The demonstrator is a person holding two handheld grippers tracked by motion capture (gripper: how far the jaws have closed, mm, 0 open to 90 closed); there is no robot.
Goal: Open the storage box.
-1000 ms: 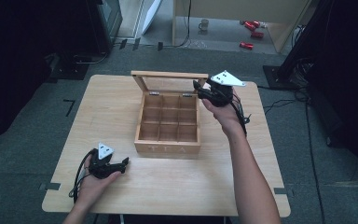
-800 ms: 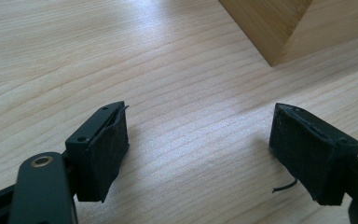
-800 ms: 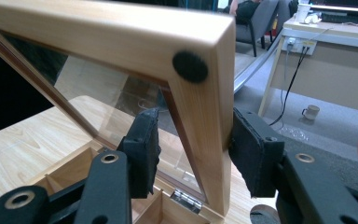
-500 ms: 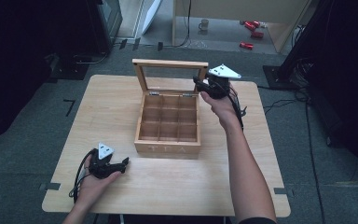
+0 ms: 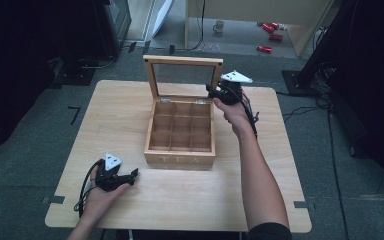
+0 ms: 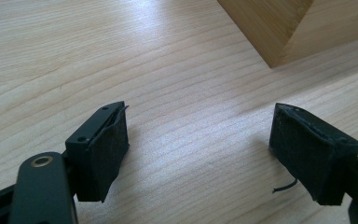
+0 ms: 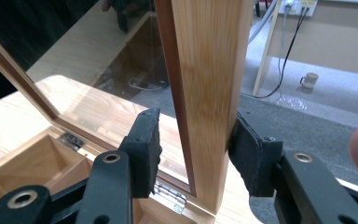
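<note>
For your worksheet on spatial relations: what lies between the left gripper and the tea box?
Bare tabletop separates the left gripper from the tea box, in the left gripper view.

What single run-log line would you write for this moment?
right gripper: jaws around lid frame's side rail | lid: raised upright | tea box: open, compartments look empty | left gripper: open, resting on table

table (image 5: 130, 110): pale wood with a fine straight grain, smooth with a soft sheen
tea box (image 5: 180, 159): light wood, smooth and matt, with thin wooden dividers inside
lid (image 7: 209, 84): wooden frame with a warm visible grain around a clear, glossy pane that mirrors the room
hinge (image 7: 170, 193): small piece of shiny metal
right gripper (image 7: 193, 154): matt black plastic arms with brass-coloured rivets; pads of rough black foam
left gripper (image 6: 198, 149): the same matt black, pads frayed at the edges
</note>
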